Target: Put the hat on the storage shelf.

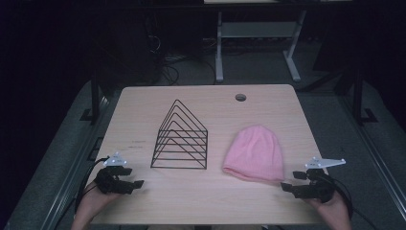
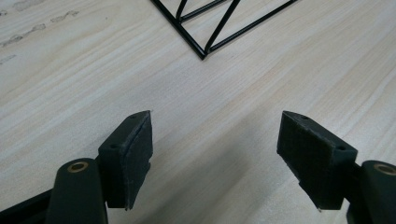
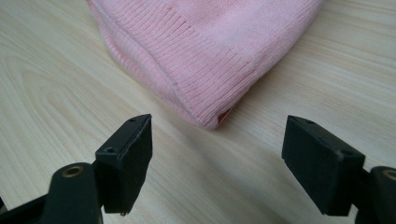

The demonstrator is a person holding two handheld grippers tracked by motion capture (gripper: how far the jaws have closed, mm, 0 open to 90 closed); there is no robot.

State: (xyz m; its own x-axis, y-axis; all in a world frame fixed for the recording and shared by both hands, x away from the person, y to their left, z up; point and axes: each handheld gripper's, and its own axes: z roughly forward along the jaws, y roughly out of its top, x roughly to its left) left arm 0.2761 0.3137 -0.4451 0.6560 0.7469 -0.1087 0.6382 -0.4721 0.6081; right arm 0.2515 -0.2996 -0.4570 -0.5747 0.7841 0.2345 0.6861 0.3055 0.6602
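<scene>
A pink knitted beanie (image 1: 256, 152) lies flat on the right half of the light wooden table (image 1: 215, 201). Its ribbed brim (image 3: 201, 70) faces my right gripper (image 3: 217, 154), which stands open just short of the brim's corner with nothing between the jaws. In the high view that right gripper (image 1: 290, 182) rests near the table's front right edge. A black wire file rack (image 1: 181, 138) with triangular dividers stands left of centre. My left gripper (image 1: 135, 179) is at the front left, open and holding nothing; in its own view the left gripper (image 2: 215, 154) points at the rack's corner (image 2: 203, 52).
A round cable hole (image 1: 241, 97) sits near the table's far edge. Behind the table are desk legs (image 1: 219, 48) and loose cables on a dark floor. Bare wood lies between the rack and the beanie.
</scene>
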